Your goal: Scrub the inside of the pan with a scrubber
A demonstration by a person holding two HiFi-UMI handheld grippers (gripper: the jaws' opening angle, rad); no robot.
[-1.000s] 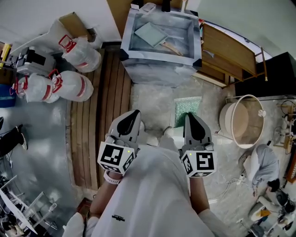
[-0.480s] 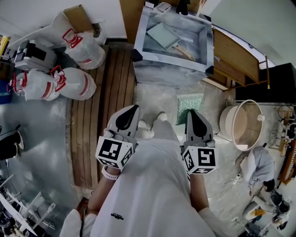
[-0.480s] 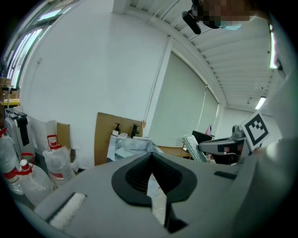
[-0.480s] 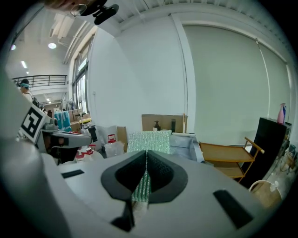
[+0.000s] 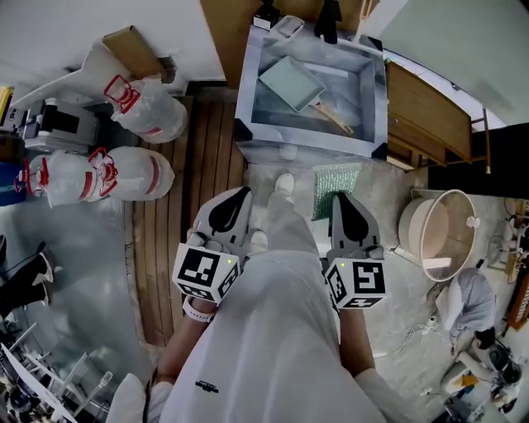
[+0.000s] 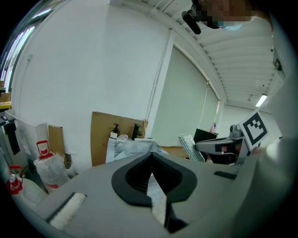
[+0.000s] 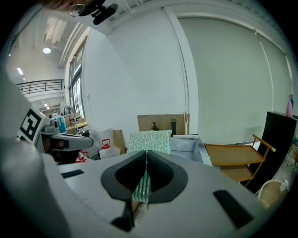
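A pale green square pan [image 5: 291,80] with a wooden handle lies inside a foil-lined sink [image 5: 248,74] ahead of me. My right gripper [image 5: 339,198] is shut on a green sparkly scrubber [image 5: 335,186], which sticks up past the jaw tips; the right gripper view shows the scrubber [image 7: 149,139] pinched upright between the dark pads. My left gripper [image 5: 241,194] is held level beside it, jaws shut with nothing between them, as the left gripper view [image 6: 151,155] confirms. Both grippers are well short of the sink, above the floor.
White bags with red print [image 5: 132,169] lie at the left beside wooden floor slats [image 5: 190,190]. A round tub [image 5: 438,235] and a wooden shelf unit [image 5: 430,116] stand at the right. Dark bottles [image 5: 326,12] sit behind the sink, against cardboard.
The person has walked forward, and the sink with the pan is nearer in the head view. Both grippers have come along, still side by side, the scrubber still in the right one.
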